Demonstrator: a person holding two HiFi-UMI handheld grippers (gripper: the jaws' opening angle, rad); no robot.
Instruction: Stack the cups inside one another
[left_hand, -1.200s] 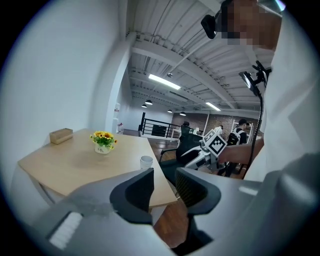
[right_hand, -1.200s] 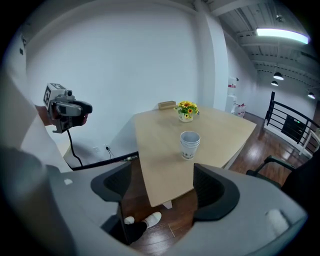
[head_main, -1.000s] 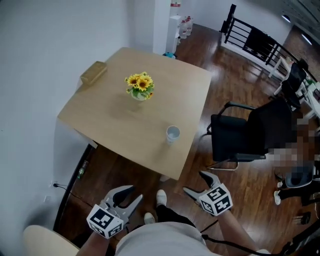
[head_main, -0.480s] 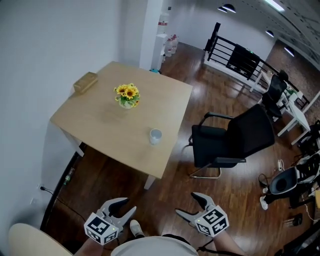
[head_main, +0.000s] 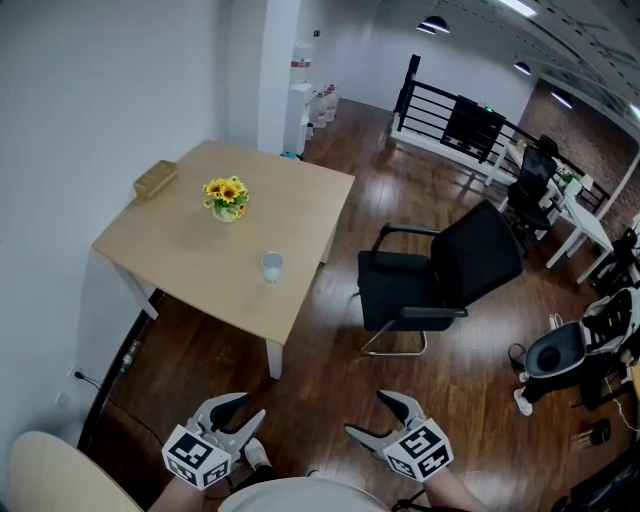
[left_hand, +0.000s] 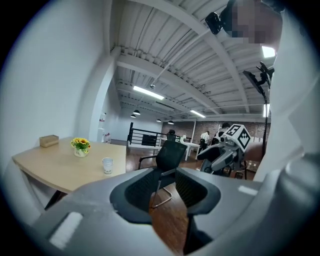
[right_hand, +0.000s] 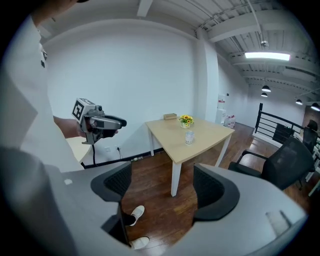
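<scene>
You stand well apart from the pale wooden square table. The small white paper cup sits on it near one edge, too small to tell whether it is one cup or several nested. A hasty reach could tip it off that edge or knock the sunflower vase. Your left gripper and right gripper both have their jaws wide apart, holding and touching nothing.
</scene>
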